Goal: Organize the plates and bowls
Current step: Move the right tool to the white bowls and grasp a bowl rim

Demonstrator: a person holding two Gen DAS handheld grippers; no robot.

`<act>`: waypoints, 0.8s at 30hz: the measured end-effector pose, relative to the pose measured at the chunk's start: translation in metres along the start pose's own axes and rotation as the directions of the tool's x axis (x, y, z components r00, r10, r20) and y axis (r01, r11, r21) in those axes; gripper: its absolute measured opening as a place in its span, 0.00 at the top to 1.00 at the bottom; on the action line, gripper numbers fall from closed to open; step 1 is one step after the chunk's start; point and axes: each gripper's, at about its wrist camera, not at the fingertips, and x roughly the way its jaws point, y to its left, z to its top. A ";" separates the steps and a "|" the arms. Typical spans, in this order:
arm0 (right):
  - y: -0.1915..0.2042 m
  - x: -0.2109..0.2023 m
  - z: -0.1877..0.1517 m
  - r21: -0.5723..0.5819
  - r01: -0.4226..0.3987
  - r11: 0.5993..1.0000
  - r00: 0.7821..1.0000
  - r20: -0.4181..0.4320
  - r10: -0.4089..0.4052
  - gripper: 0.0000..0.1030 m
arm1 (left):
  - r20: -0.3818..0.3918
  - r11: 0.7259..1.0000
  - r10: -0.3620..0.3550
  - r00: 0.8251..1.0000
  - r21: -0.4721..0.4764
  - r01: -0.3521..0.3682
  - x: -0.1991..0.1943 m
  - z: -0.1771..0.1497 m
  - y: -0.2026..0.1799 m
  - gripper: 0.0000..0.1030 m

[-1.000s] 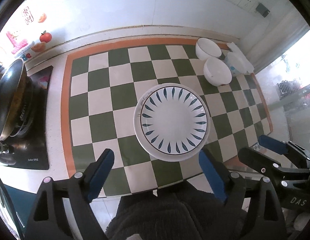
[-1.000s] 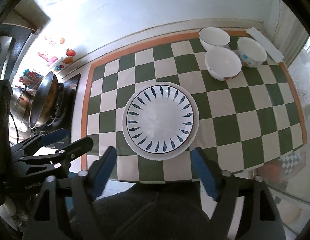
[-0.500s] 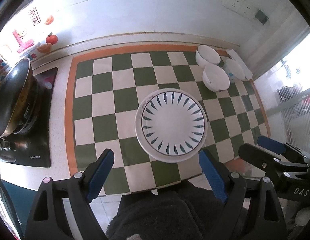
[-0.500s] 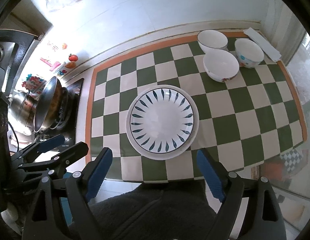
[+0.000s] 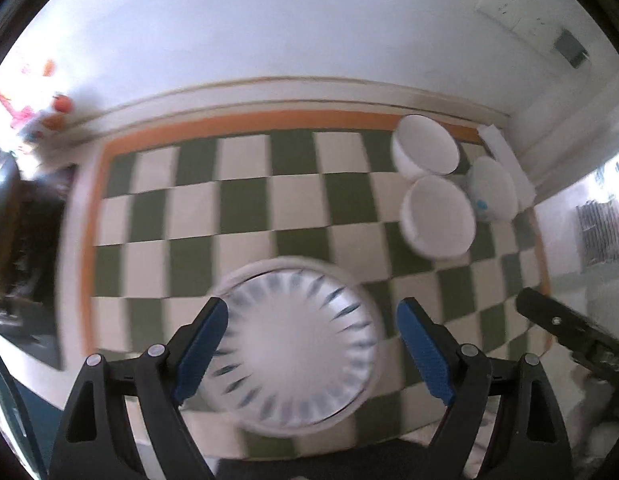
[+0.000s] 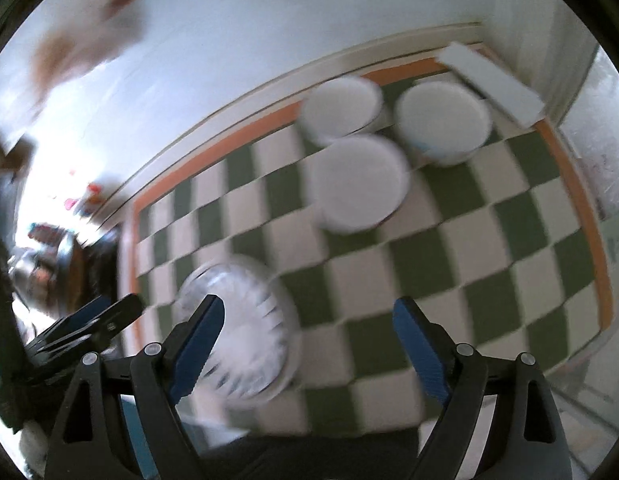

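Note:
A white plate with a blue leaf rim (image 5: 297, 344) lies on the green-and-white checked mat (image 5: 245, 216) near its front edge; in the right wrist view the plate (image 6: 245, 320) sits at lower left. Three white bowls stand at the mat's back right: one at the back (image 5: 425, 152), one nearer (image 5: 437, 220), one with blue marks (image 5: 491, 190). In the right wrist view they are the back one (image 6: 341, 110), the nearer one (image 6: 359, 182) and the right one (image 6: 443, 122). My left gripper (image 5: 311, 344) is open above the plate. My right gripper (image 6: 307, 342) is open, right of the plate. Both views are blurred.
A wok on a dark hob (image 5: 13, 220) stands left of the mat. A white wall with a socket (image 5: 509, 4) runs behind. A white flat box (image 6: 493, 84) lies at the back right corner. The counter ends at the right by a window.
Both grippers have dropped lower and moved forward over the mat. The right gripper has swung right, toward the bowls. The plate and bowls have not moved. Both stay open.

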 end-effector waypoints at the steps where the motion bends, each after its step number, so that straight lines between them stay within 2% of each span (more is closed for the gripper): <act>1: -0.014 0.008 0.013 0.013 0.006 1.000 1.000 0.002 -0.006 0.14 | -0.028 1.000 -0.028 0.999 -0.009 0.028 0.014 0.012 -0.010 0.16; 3: -0.040 0.025 0.036 0.039 0.008 0.999 1.000 -0.014 -0.007 0.16 | -0.070 0.997 -0.072 0.995 -0.028 0.070 0.039 0.032 -0.025 0.16; 5: -0.062 0.049 0.059 0.063 -0.014 0.998 0.999 -0.049 0.017 0.21 | -0.100 0.995 -0.098 0.990 -0.041 0.095 0.064 0.049 -0.038 0.23; 9: -0.089 0.095 0.092 0.075 -0.033 0.997 0.990 -0.132 0.043 0.37 | -0.191 0.995 -0.095 0.977 -0.053 0.086 0.119 0.076 -0.060 0.48; 12: -0.095 0.123 0.107 0.055 -0.032 0.998 0.985 -0.170 0.041 0.46 | -0.238 0.994 -0.103 0.966 -0.065 0.090 0.147 0.086 -0.069 0.57; 13: -0.096 0.130 0.109 0.047 -0.026 0.999 0.983 -0.179 0.034 0.51 | -0.248 0.994 -0.108 0.963 -0.062 0.095 0.152 0.088 -0.072 0.59; 14: -0.096 0.139 0.113 0.040 -0.017 0.999 0.981 -0.191 0.024 0.60 | -0.263 0.993 -0.117 0.958 -0.055 0.106 0.160 0.090 -0.076 0.62; 15: -0.097 0.144 0.114 0.040 -0.013 0.999 0.980 -0.197 0.021 0.69 | -0.276 0.993 -0.117 0.954 -0.047 0.109 0.166 0.091 -0.079 0.70; 17: -0.100 0.155 0.116 0.045 -0.014 0.999 0.976 -0.216 0.023 0.80 | -0.299 0.993 -0.119 0.947 -0.033 0.115 0.176 0.092 -0.084 0.79; 18: -0.100 0.161 0.116 0.048 -0.012 0.999 0.973 -0.229 0.022 0.87 | -0.302 0.992 -0.126 0.945 -0.035 0.121 0.179 0.093 -0.085 0.88; 20: -0.102 0.165 0.116 0.058 -0.025 0.998 0.972 -0.230 0.038 0.89 | -0.296 0.993 -0.120 0.948 -0.031 0.115 0.181 0.091 -0.087 0.89; 24: -0.097 0.163 0.115 0.030 -0.006 1.000 0.975 -0.222 0.012 0.89 | -0.290 0.993 -0.118 0.950 -0.028 0.115 0.177 0.086 -0.089 0.89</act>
